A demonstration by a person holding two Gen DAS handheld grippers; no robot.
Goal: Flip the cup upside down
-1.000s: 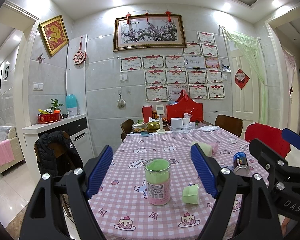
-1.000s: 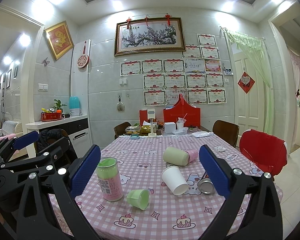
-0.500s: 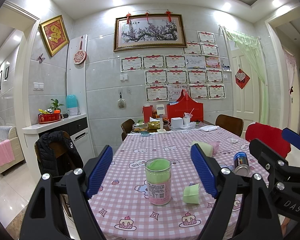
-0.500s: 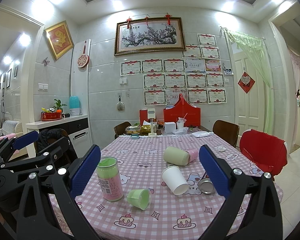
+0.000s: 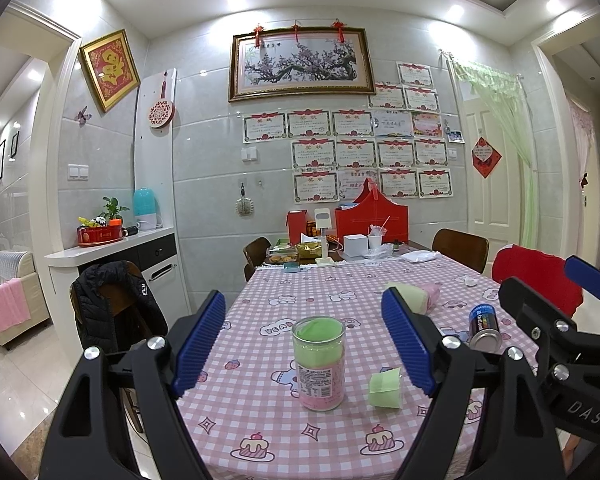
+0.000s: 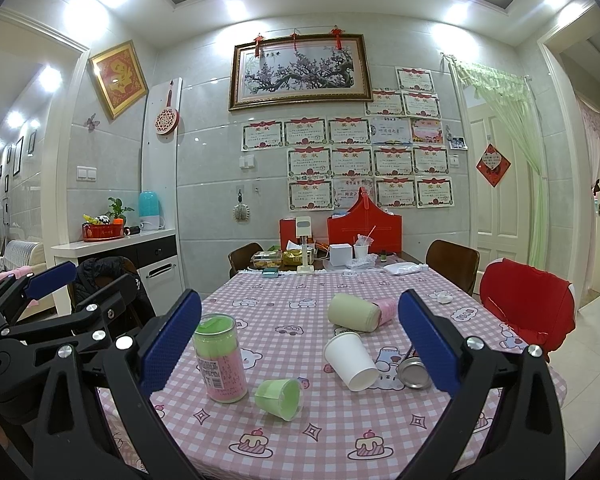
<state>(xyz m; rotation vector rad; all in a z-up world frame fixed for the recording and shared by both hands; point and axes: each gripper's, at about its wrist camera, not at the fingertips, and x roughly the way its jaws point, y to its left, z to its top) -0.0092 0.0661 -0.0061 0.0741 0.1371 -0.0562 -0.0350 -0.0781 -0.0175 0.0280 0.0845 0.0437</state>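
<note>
Several cups lie on their sides on the pink checked tablecloth. A white paper cup lies in the middle, mouth toward me. A small green cup lies near the front; it also shows in the left wrist view. A larger pale green cup and a pink cup lie farther back. My left gripper is open and empty, above the table's front edge. My right gripper is open and empty beside it.
An upright green-and-pink canister stands at the front left, also in the left wrist view. A metal can lies at the right. Boxes and clutter fill the far end. Chairs surround the table.
</note>
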